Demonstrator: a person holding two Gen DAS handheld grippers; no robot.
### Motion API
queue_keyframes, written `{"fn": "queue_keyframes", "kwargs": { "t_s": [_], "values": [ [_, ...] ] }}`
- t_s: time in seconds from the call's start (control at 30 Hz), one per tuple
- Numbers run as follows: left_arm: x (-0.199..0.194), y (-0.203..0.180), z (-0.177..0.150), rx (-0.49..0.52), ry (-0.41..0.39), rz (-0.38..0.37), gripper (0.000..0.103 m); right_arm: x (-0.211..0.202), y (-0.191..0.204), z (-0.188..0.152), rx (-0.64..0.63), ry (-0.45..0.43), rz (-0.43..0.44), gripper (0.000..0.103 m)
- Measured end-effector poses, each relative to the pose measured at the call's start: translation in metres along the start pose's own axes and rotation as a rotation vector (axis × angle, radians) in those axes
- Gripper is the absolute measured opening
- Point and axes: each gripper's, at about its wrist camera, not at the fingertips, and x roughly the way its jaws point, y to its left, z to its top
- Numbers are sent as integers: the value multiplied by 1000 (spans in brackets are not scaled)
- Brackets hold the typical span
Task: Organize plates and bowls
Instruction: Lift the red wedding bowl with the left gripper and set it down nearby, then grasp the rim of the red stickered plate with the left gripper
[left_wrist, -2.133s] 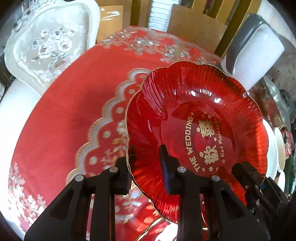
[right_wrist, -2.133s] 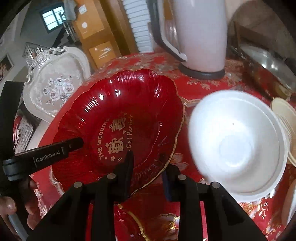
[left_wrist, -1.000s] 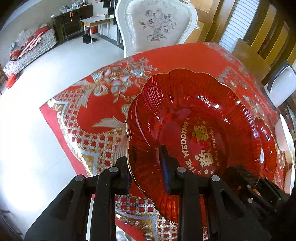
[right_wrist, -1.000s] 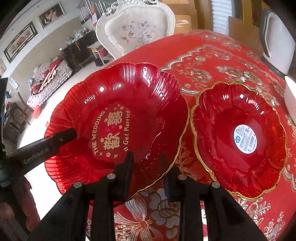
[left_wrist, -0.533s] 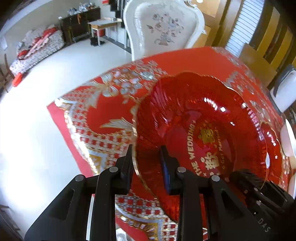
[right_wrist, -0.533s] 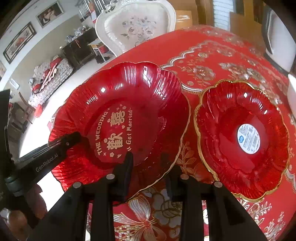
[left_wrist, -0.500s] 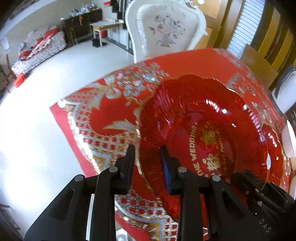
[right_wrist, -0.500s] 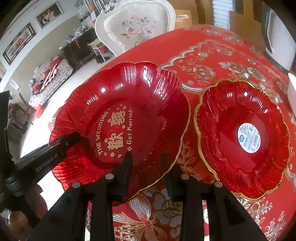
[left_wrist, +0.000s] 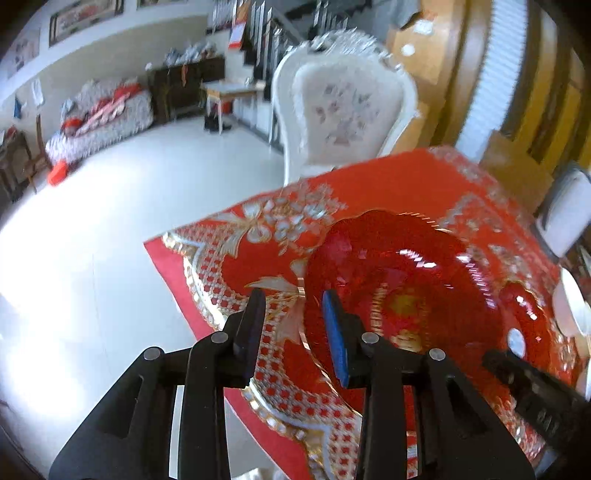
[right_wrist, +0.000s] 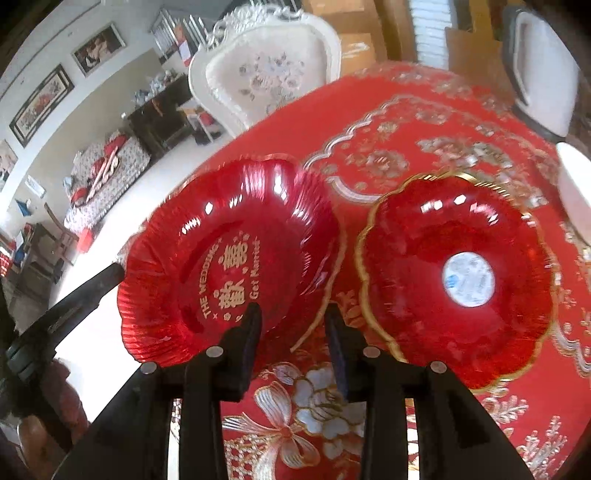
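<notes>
The wedding plate, red with gold lettering, sits in the centre-left of the right wrist view on the red embroidered tabletop, close to its near edge, with the floor visible just beyond its rim. A second red plate, gold-rimmed and carrying a white sticker, lies just beside it at right, their rims near each other but seemingly apart. The right gripper has its jaws apart, straddling the wedding plate's near rim without clamping it. In the left wrist view the left gripper also has its jaws apart, one finger on each side of the plate's left rim, nothing pinched. A white bowl shows at the far right edge.

Risks, as I judge them: the plate is glossy and thin-rimmed, so a shallow bite could let it slide out; with both jaws loose around it near the tabletop's edge, a sideways nudge could push it off toward the floor; lifting it carelessly could clip the neighbouring plate
</notes>
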Motion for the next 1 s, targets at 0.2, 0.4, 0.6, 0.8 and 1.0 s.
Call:
{"fn": "queue_keyframes", "kwargs": {
  "t_s": [0.2, 0.4, 0.6, 0.8, 1.0],
  "values": [
    [-58, -16, -34, -2, -36, -201, 37, -38, -24, 3, 53, -93, -2, 35],
    [-101, -39, -63, 71, -69, -364, 49, -77, -54, 2, 123, -193, -24, 39],
    [-124, -40, -65, 42, -118, -460, 67, -102, -77, -4, 163, -255, -48, 39],
    [-130, -60, -68, 100, -91, -635, 71, -114, -108, -13, 221, -277, -70, 41],
    [-111, -114, -41, 300, -106, -454, 71, -110, -137, -20, 265, -249, -107, 48]
  ]
}}
